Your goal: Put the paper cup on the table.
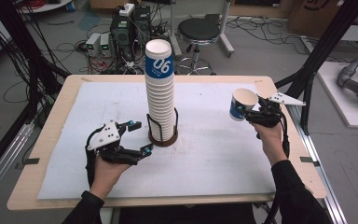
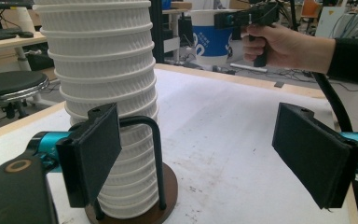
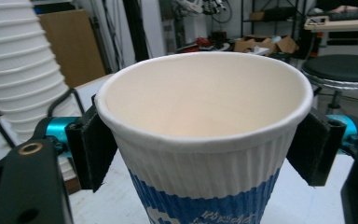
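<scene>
A tall stack of white ribbed paper cups (image 1: 161,88), its top cup banded blue, stands in a black wire holder on a round brown base (image 1: 163,139) at the table's middle. My left gripper (image 1: 140,137) rests open just left of the base; its black pads (image 2: 93,154) flank the stack's foot without touching it. My right gripper (image 1: 254,112) is held up at the right, shut on a single white and blue paper cup (image 1: 241,104). That cup (image 3: 205,135) sits upright and empty between its pads (image 3: 91,144).
A white sheet (image 1: 214,149) covers the wooden table (image 1: 51,135). Behind the table are a black stool (image 1: 198,31), electronics boxes (image 1: 126,32) and floor cables. A black frame post (image 1: 321,51) rises at the right edge.
</scene>
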{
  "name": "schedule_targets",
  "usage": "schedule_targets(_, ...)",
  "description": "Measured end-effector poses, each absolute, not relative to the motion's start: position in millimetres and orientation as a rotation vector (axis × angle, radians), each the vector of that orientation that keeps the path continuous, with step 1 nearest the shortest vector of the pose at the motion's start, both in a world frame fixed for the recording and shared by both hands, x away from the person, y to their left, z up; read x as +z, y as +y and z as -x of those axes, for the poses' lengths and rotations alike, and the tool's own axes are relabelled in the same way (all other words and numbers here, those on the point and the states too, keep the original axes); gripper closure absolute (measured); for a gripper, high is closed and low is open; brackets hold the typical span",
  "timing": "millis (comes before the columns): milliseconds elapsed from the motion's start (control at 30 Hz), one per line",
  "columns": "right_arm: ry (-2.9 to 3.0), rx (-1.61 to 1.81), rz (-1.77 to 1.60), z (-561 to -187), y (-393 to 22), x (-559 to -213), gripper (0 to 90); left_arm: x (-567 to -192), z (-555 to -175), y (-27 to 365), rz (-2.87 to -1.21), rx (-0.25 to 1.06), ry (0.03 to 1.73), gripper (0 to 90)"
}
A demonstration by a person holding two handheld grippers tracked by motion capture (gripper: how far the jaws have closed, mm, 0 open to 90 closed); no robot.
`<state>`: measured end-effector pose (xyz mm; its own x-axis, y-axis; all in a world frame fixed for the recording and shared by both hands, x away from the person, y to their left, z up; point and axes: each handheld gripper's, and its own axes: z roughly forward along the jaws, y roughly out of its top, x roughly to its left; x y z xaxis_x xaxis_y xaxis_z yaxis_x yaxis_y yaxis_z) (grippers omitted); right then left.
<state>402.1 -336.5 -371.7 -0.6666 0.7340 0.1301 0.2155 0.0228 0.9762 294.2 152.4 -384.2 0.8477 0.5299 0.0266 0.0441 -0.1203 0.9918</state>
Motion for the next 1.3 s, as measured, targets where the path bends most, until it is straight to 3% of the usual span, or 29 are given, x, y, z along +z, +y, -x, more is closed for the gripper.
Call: schedule_targets(1300, 1.827, 1.555, -1.205, -429.9, -325.3, -438.8, 20.7, -386.7, -293.4, 149.9, -1.664, 0.411, 0.432, 15.5)
